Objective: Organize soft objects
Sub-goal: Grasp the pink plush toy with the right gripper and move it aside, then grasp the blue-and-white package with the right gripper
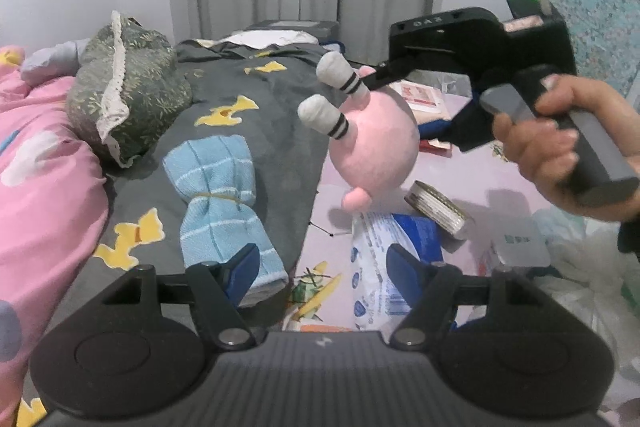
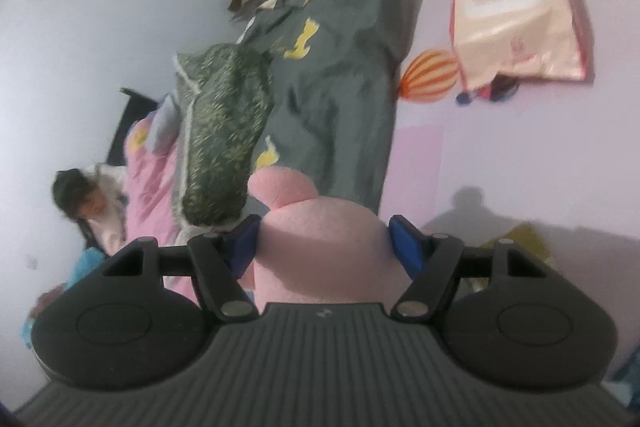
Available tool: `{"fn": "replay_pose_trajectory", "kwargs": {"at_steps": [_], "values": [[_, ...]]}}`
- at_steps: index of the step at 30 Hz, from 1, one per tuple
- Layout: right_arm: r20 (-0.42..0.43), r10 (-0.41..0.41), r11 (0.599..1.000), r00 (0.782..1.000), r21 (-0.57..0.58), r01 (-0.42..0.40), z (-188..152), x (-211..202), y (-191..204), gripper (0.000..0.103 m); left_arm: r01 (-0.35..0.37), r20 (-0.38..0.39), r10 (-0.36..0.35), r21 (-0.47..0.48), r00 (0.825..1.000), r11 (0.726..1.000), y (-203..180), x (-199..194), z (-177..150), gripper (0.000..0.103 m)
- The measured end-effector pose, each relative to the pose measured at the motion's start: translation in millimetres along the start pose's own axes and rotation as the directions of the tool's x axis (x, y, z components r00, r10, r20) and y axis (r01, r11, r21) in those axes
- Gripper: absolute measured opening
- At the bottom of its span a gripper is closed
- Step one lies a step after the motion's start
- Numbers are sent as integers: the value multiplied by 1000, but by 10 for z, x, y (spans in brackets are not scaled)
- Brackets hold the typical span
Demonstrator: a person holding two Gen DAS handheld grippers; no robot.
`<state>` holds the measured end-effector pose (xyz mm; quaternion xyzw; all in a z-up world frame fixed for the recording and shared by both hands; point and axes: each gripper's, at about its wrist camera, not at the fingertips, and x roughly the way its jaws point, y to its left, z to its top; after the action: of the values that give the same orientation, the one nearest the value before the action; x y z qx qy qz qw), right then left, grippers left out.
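While your right gripper carries the pink plush toy in the air at centre right of the left wrist view, you are in the carrying step of the tidy-up: the toy is off the bed and has yet to be set with the other soft things. It hangs just right of the grey duvet, where the rolled blue towel lies at centre frame and the green floral cushion sits upper left. My read is that the next move calls for swinging the toy over that duvet and lowering it beside the towel, clear of the round tin and the packets below it. In the right wrist view the blue pads press the plush body on both sides, so those jaws are clamped on it at a middling width. Your left gripper stands parted and empty, low in its frame, its near pad overlapping the towel's end in the picture; I cannot tell whether it touches.
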<state>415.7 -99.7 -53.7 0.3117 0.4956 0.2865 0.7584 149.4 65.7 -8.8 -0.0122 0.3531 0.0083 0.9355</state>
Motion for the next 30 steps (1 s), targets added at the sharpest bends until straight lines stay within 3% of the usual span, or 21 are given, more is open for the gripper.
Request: {"fn": "replay_pose_trajectory", "kwargs": {"at_steps": [5,9,16,21,26,27,30], "values": [[7,-143,987,990,-75,144,51,200,45,74,56,-47,-57,-10,997,998,-7,73,-22,71],[-22,-141,989,990,-48,140,36,207,-19,74,101,-77,-102,-17,992,995,-32,116,-32,71],[24,-111,991,994,-67,112,-61,-320,-18,75,172,-114,-178,-56,977,983,-47,191,-25,71],[-85,-121,990,989,-83,114,-386,-535,-69,74,209,-155,-222,-97,963,973,-37,310,7,68],[-207,-217,975,954,-90,202,-668,-365,-194,65,216,-209,-232,-94,950,972,-108,487,29,61],[-213,-228,973,950,-90,213,-687,-323,-206,58,219,-221,-233,-89,947,972,-129,523,31,61],[-213,-279,958,936,-134,255,-661,-223,-104,58,199,-250,-210,-70,945,977,-183,637,30,61]]}}
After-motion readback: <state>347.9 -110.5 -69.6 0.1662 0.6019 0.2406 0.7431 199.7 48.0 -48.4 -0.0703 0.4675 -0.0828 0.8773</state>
